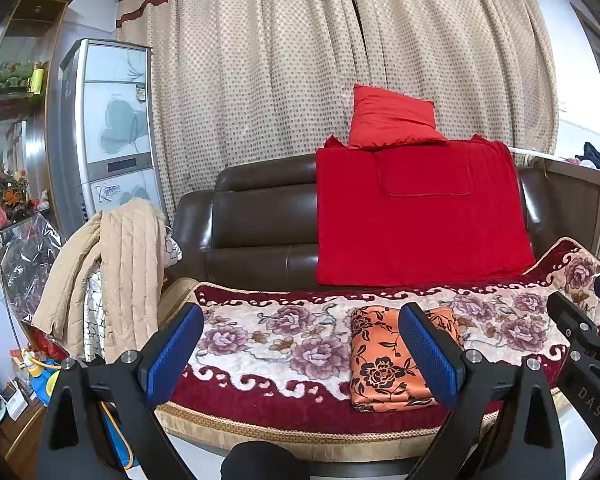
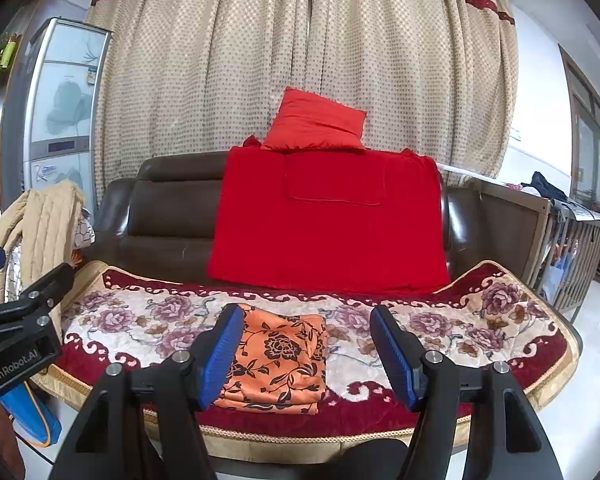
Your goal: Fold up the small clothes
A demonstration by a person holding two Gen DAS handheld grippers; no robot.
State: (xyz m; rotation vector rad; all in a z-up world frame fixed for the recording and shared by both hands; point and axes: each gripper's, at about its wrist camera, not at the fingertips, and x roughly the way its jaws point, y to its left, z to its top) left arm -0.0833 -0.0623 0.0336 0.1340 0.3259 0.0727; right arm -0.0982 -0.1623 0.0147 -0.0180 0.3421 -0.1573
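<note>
An orange cloth with black flowers [image 1: 384, 356] [image 2: 280, 360] lies folded into a neat rectangle on the flowered seat cover [image 1: 284, 340] [image 2: 460, 328] of the sofa. My left gripper [image 1: 300, 344] is open, held in front of the seat edge, and nothing is between its blue pads [image 1: 172, 354]. The folded cloth lies just inside its right finger. My right gripper [image 2: 306, 344] is open too, with the cloth seen beyond its left finger. It touches nothing. Each gripper shows at the edge of the other's view.
A red blanket [image 1: 416, 216] [image 2: 328, 220] drapes the brown leather sofa back [image 1: 260, 216], with a red pillow [image 1: 392, 118] on top. A beige quilted coat [image 1: 112, 272] hangs over the left armrest. Dotted curtains hang behind. A wooden crib [image 2: 572, 240] stands at the right.
</note>
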